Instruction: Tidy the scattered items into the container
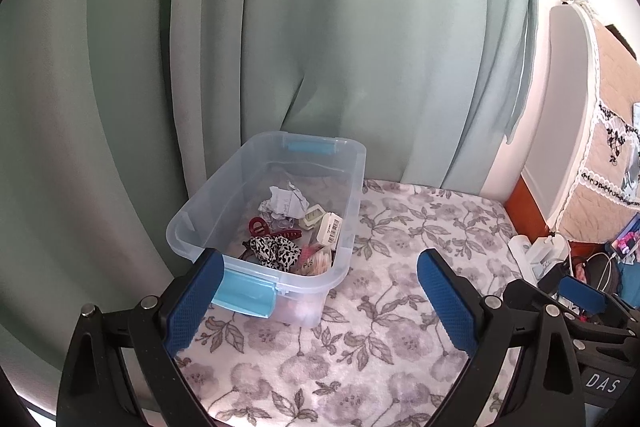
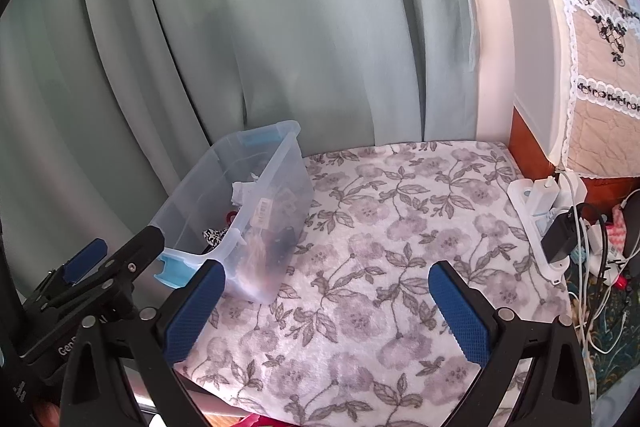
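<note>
Container, set on the flowered surface against the curtain, is seen already filled, both the left gripper and right gripper released and empty beside it; nothing further appears needed.

container: clear glossy plastic
blanket: fuzzy floral cloth
curtain: matt cloth
pads: rough blue rubber-like

A clear plastic bin with blue latches stands upright and lidless at the far left of the floral cloth. Inside lie crumpled paper, a dark red claw clip, a leopard-print scrunchie and a white barcoded box.
</note>
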Tool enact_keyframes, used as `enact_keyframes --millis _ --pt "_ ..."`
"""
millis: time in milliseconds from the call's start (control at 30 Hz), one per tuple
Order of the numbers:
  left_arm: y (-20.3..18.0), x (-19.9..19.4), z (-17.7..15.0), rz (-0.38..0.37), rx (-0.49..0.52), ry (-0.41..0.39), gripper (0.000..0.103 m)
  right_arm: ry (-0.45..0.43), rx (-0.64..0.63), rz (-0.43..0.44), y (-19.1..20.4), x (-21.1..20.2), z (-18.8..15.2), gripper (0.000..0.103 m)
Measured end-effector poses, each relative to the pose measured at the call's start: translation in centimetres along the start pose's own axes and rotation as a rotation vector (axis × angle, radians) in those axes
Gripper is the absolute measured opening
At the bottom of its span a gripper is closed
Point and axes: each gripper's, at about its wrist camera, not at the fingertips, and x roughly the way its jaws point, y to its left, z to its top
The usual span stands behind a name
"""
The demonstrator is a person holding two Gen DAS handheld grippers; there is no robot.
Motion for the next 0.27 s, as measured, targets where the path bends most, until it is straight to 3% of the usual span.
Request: enact_keyframes --millis 267 --pt "0.44 0.29 0.01 0.006 -0.011 0.004 0.098 0.008 -0.005 0.003 -0.04 0.23 -0.09 0.103"
